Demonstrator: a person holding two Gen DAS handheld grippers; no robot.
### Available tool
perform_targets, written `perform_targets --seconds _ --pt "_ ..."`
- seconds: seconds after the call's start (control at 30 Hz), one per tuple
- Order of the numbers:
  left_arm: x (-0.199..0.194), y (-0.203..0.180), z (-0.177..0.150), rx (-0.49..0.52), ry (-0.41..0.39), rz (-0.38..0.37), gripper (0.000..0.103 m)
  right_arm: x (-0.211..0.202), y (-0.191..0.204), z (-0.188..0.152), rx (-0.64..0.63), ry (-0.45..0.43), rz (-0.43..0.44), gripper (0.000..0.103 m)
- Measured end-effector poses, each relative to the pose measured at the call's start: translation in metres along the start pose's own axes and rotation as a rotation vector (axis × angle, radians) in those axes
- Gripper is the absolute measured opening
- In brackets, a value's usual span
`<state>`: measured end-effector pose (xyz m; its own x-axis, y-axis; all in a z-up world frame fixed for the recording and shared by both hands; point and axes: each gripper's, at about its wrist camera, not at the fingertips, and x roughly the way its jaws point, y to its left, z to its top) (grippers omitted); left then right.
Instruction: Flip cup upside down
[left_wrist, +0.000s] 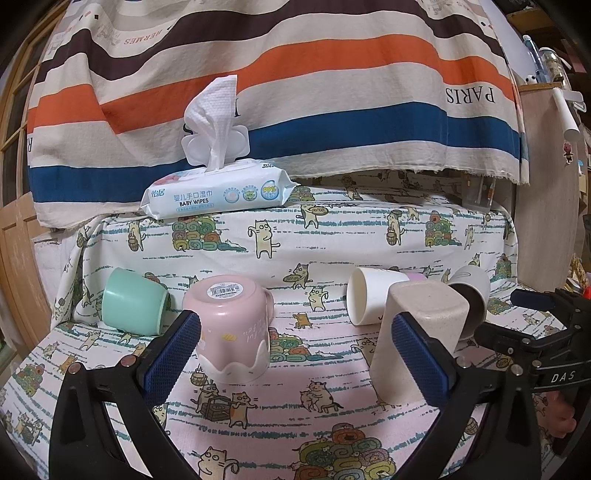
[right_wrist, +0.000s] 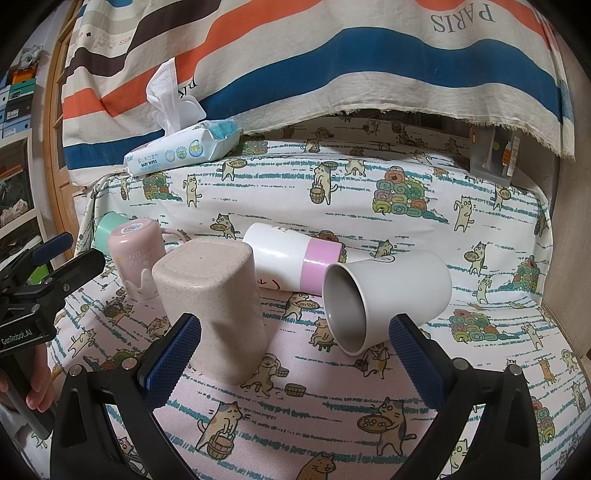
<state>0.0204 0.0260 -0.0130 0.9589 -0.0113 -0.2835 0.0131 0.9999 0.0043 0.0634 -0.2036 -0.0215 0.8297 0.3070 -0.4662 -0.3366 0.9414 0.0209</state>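
Observation:
Several cups sit on the cat-print cloth. A pink mug (left_wrist: 229, 325) (right_wrist: 136, 258) and a beige speckled cup (left_wrist: 417, 332) (right_wrist: 218, 306) stand upside down. A mint cup (left_wrist: 133, 301) (right_wrist: 105, 227), a white cup with a pink band (left_wrist: 369, 301) (right_wrist: 295, 258) and a grey cup (left_wrist: 472, 299) (right_wrist: 384, 299) lie on their sides. My left gripper (left_wrist: 295, 358) is open and empty, with the pink mug at its left finger and the beige cup at its right. My right gripper (right_wrist: 295, 354) is open and empty, between the beige cup and the grey cup's mouth.
A pack of baby wipes (left_wrist: 218, 195) (right_wrist: 184, 147) with one wipe pulled up sits on the raised step behind. A striped cloth (left_wrist: 295, 92) hangs at the back. A wooden door frame (left_wrist: 18, 258) is at the left. The other gripper shows at each view's edge.

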Motion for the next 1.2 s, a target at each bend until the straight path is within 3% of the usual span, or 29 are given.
perform_targets --seconds 1.2 --pt "0.0016 0.002 -0.0014 0.001 0.005 -0.001 0.103 0.0008 0.0003 0.0002 0.0 0.002 0.0 0.103"
